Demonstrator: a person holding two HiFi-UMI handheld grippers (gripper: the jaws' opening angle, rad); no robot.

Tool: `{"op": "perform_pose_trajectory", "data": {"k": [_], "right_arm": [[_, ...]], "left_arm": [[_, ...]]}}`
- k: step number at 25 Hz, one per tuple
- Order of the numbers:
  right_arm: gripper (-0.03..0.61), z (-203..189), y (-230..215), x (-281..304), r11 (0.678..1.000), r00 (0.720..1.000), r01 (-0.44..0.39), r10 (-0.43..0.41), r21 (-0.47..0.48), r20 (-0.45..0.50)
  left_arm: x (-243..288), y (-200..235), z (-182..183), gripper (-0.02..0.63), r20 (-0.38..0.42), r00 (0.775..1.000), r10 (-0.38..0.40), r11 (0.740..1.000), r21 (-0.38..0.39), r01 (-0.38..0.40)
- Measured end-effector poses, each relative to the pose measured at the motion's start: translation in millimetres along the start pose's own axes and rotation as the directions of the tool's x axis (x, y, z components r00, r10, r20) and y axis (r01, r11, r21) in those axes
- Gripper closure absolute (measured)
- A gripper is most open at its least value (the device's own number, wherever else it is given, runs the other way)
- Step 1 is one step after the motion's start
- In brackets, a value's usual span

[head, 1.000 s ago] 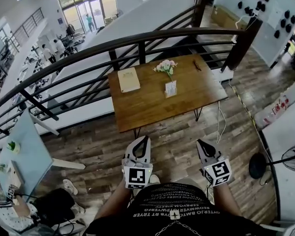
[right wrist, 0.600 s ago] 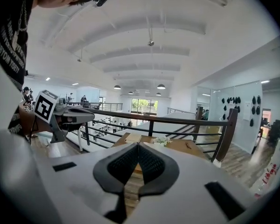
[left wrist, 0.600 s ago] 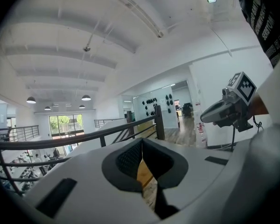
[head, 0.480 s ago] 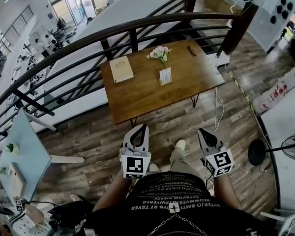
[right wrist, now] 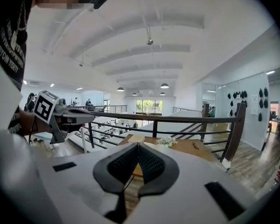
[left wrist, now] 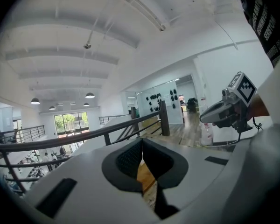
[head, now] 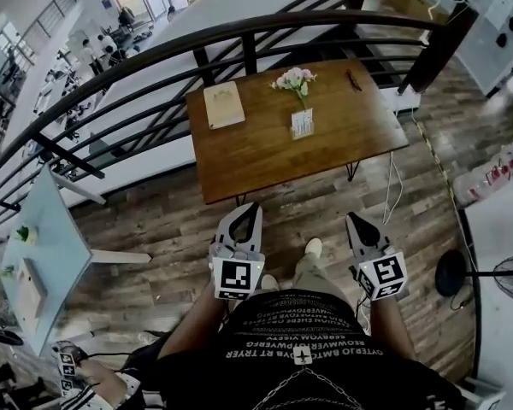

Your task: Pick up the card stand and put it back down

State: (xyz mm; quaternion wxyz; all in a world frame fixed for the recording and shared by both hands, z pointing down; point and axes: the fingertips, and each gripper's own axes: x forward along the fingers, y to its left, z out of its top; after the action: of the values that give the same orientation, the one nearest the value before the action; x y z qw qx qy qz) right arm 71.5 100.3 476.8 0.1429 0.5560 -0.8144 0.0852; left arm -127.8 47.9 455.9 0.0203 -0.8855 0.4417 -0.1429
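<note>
Card stand (head: 301, 123): stands up on the brown counter (head: 256, 156), near its middle, just in front of the flowers (head: 294, 79).
Tan pad (head: 223, 105): lies flat on the counter, apart from the card stand, on the left gripper's side.
Left gripper (head: 251, 213): closed tight, holds nothing, low over the wood floor (head: 154, 220), well apart from the card stand.
Right gripper (head: 354, 223): closed tight too, holds nothing, also well apart from the card stand.
Railing (head: 154, 56): dark, curves behind the counter.
</note>
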Motion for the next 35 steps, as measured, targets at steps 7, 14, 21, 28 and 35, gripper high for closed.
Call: {"op": "perform_pose_trajectory", "data": {"k": [7, 14, 21, 28, 35], "right_arm": [[0.563, 0, -24, 43, 0.999, 0.999, -0.047, 0.047, -0.015, -0.023], [0.563, 17, -57, 83, 0.996, 0.996, -0.079, 0.078, -0.033, -0.033], [0.563, 41, -88, 117, 0.993, 0.995, -0.105, 0.104, -0.045, -0.008], [0.563, 60, -123, 134, 0.991, 0.993, -0.119, 0.12, -0.055, 0.004], [0.563, 66, -156, 148, 0.987, 0.989, -0.149, 0.149, -0.055, 0.009]], "left_arm": [[35, 15, -13, 0.586, -0.036, 0.999, 0.04, 0.999, -0.029, -0.041], [83, 32, 1, 0.586, -0.025, 0.998, 0.065, 0.997, -0.036, -0.066], [121, 47, 18, 0.586, -0.025, 0.996, 0.091, 0.995, -0.029, -0.091], [159, 45, 41, 0.586, -0.021, 0.995, 0.098, 0.995, -0.019, -0.099], [191, 39, 54, 0.586, -0.026, 0.992, 0.122, 0.992, -0.021, -0.122]]}}
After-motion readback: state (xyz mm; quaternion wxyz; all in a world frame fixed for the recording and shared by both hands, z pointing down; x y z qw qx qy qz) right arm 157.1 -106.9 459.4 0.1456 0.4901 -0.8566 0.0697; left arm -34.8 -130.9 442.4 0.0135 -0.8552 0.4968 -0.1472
